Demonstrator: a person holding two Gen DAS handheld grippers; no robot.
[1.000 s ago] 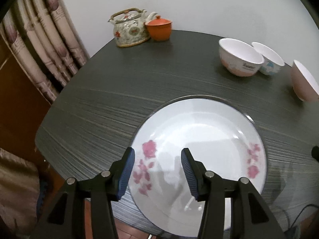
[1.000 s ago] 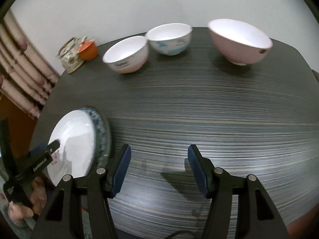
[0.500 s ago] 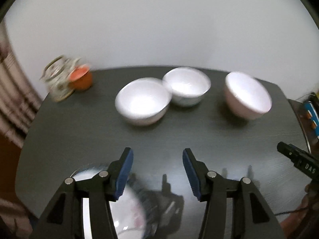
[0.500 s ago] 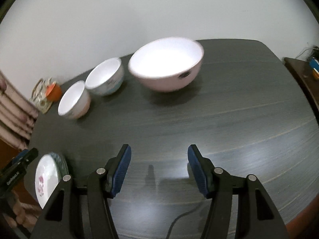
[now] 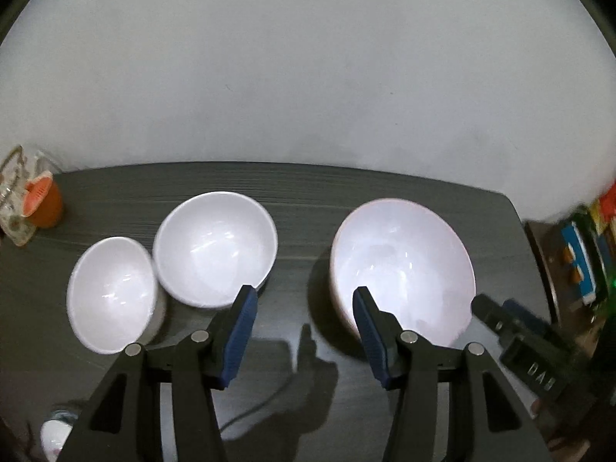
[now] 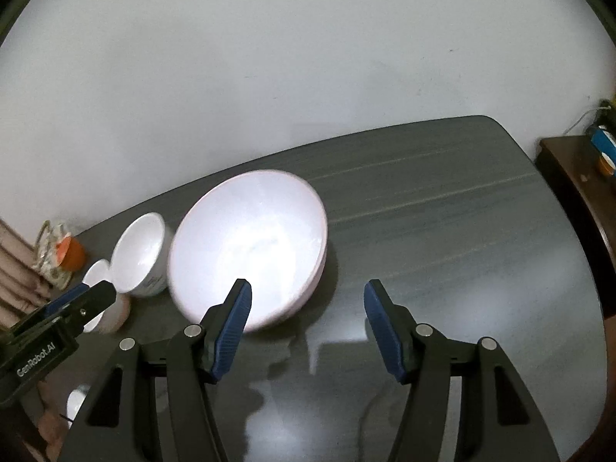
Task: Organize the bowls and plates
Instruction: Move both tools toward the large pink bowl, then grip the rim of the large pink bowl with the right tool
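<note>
Three bowls stand on the dark table [image 5: 300, 196]. The large pink bowl [image 5: 400, 265] is on the right, also in the right wrist view [image 6: 250, 246]. A mid-size white bowl [image 5: 213, 246] and a smaller white bowl [image 5: 111, 292] sit touching to its left; they also show in the right wrist view [image 6: 140, 254] [image 6: 96, 273]. My left gripper [image 5: 304, 308] is open and empty, between the mid-size and large bowls. My right gripper [image 6: 308, 304] is open and empty, its left finger [image 6: 231, 327] over the large bowl's near rim. The plate [image 5: 54, 435] shows only as an edge at bottom left.
A patterned teapot [image 5: 13, 200] and an orange lidded cup [image 5: 42, 204] stand at the table's far left by the wall. A dark side cabinet [image 6: 577, 177] with small items stands right of the table. The left gripper's body shows in the right wrist view [image 6: 54, 331].
Both grippers have moved away from the plate and toward the bowls. The bowls now appear much larger and nearer. Both grippers stay open.
</note>
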